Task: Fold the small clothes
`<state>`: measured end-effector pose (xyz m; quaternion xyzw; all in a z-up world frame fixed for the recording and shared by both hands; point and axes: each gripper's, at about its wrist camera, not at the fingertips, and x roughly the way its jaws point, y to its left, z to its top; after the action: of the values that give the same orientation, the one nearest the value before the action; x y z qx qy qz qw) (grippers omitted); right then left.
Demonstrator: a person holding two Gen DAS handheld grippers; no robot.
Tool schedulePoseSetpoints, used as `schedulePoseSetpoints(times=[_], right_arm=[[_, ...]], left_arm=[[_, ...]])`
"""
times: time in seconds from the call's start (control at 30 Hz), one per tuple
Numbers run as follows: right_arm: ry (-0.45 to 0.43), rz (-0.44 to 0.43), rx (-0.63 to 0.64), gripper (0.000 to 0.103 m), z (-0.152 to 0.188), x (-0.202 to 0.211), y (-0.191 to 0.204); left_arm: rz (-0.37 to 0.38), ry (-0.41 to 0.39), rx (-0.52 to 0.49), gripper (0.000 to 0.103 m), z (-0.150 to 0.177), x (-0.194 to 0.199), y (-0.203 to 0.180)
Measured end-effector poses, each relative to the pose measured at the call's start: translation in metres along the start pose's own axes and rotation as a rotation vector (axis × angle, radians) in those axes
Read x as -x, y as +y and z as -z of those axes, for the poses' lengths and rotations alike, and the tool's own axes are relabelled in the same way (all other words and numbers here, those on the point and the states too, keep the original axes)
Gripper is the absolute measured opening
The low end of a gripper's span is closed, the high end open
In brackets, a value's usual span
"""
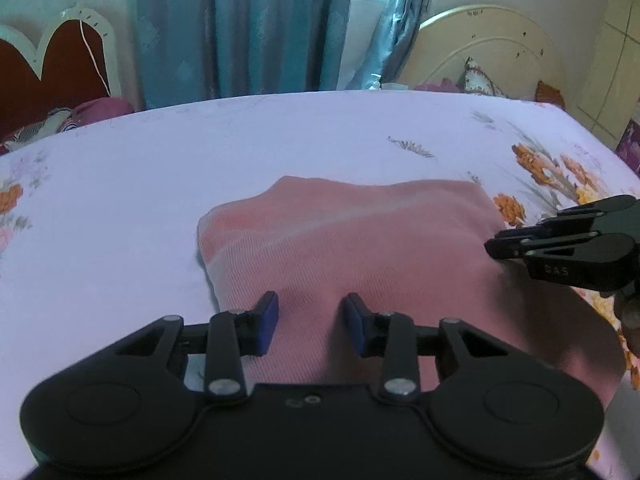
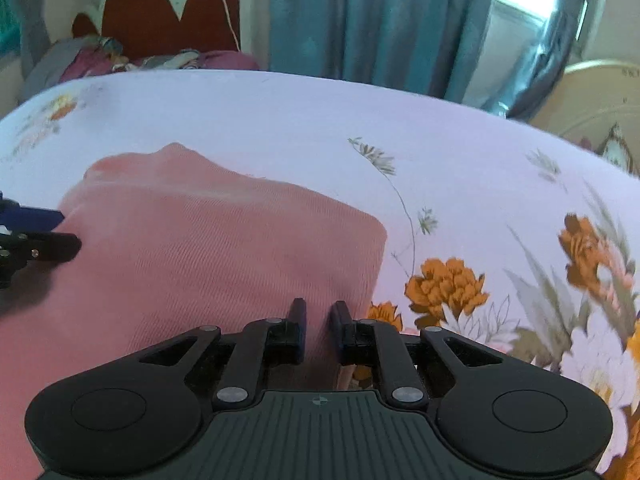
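A pink garment [image 1: 360, 248] lies on a flowered bedsheet [image 1: 120, 200]. The left claw [image 1: 312, 304] stands partly open over the cloth, gripping nothing. The right claw [image 2: 318, 308] is nearly closed at the garment's edge; whether it pinches cloth is unclear.

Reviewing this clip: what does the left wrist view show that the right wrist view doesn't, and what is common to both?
Only the left wrist view: the pink cloth's left edge and the cream headboard's full arch. Only the right wrist view: the cloth's right edge beside the large orange flower print. Shared: the cloth on the floral bedsheet, teal curtains, red headboard, the left gripper and the right gripper, both over the cloth.
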<state>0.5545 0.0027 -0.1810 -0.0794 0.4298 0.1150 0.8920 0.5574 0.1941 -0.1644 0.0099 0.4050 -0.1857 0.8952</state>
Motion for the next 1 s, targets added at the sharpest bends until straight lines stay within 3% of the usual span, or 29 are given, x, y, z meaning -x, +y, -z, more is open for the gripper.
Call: schedulePoseSetpoints(times=[0.03, 0.07, 0.13, 0.2, 0.33, 0.43, 0.57, 0.7, 0.8, 1.0], right_arm=[[0.003, -0.005, -0.019, 0.013, 0.000, 0.001, -0.001], [0.004, -0.008, -0.050, 0.013, -0.001, 0.006, -0.003], [-0.080, -0.042, -0.048, 0.013, 0.002, 0.046, -0.005], [-0.127, -0.145, -0.031, 0.013, 0.012, 0.079, -0.007], [-0.081, -0.253, 0.076, 0.013, 0.051, 0.108, 0.002], [-0.062, -0.209, 0.167, 0.013, 0.069, 0.101, 0.012], [-0.034, -0.017, 0.125, 0.013, 0.074, 0.072, -0.001], [-0.044, -0.034, 0.047, 0.013, 0.072, 0.073, -0.007], [-0.096, -0.053, -0.037, 0.013, 0.075, 0.103, -0.018], [-0.101, -0.113, -0.095, 0.013, 0.102, 0.153, -0.028]], left_arm=[[0.012, -0.012, 0.019, 0.035, 0.004, 0.006, 0.003], [0.028, -0.034, 0.039, 0.027, 0.012, 0.019, 0.008], [0.053, -0.080, 0.036, 0.020, 0.023, 0.045, 0.007], [0.054, -0.130, 0.018, 0.021, 0.039, 0.071, 0.000], [0.052, -0.134, -0.014, 0.021, 0.071, 0.094, -0.021], [0.029, -0.088, -0.035, 0.021, 0.083, 0.085, -0.036], [0.007, -0.064, 0.041, 0.021, 0.088, 0.081, -0.041], [-0.032, -0.043, 0.078, 0.021, 0.099, 0.085, -0.046], [-0.048, -0.050, 0.128, 0.021, 0.113, 0.102, -0.048], [-0.083, -0.088, 0.185, 0.021, 0.131, 0.145, -0.061]])
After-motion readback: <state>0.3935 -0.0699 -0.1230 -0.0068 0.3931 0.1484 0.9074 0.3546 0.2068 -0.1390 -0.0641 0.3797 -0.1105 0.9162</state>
